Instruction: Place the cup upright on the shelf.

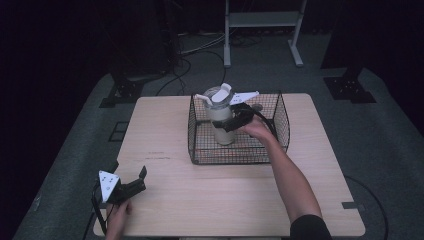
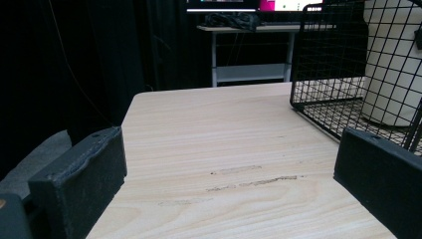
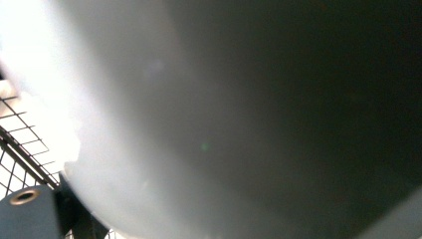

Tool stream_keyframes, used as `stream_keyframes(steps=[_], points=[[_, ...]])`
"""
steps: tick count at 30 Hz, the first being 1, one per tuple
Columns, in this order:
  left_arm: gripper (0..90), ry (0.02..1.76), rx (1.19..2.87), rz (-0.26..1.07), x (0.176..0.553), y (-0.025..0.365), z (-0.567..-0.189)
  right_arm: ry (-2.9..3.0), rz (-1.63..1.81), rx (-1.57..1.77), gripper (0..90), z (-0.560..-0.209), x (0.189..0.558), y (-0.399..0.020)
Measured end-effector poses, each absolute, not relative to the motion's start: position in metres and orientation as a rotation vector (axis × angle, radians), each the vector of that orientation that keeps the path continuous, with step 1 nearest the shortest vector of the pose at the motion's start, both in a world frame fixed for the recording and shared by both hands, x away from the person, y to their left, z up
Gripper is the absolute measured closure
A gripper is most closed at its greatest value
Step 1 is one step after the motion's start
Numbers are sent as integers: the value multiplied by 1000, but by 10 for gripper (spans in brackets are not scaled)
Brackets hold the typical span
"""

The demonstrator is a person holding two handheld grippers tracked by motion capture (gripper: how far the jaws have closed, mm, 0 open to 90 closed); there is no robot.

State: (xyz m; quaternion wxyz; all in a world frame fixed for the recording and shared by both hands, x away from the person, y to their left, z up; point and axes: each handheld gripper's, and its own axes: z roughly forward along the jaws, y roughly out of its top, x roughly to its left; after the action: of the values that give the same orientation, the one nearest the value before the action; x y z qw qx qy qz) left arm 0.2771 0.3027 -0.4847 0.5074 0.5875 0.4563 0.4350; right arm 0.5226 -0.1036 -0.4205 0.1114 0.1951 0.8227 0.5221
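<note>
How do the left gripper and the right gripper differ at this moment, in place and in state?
The left gripper rests near the table's near left corner, jaws wide apart, with nothing between them. The right gripper reaches into the black wire basket, its jaws around the cream tumbler, which stands upright on the basket's floor. Both are black, hand-held, and carry a grey three-cornered plate.

No text, label, brand, number or sign can be read in these pictures: the cream tumbler (image 1: 221,120) in the wire basket (image 1: 280,107) has a plain side, the wooden table (image 1: 200,200) carries only faint scuff marks, and the distant screen (image 2: 224,5) is too blurred.
</note>
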Motion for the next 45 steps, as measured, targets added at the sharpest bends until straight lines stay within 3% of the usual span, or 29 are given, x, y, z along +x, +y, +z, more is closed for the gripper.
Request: stream_keyframes(steps=[45], points=[[0, 1077, 1431, 1066, 275, 300, -485, 2443, 1395, 672, 85, -407, 501, -135]])
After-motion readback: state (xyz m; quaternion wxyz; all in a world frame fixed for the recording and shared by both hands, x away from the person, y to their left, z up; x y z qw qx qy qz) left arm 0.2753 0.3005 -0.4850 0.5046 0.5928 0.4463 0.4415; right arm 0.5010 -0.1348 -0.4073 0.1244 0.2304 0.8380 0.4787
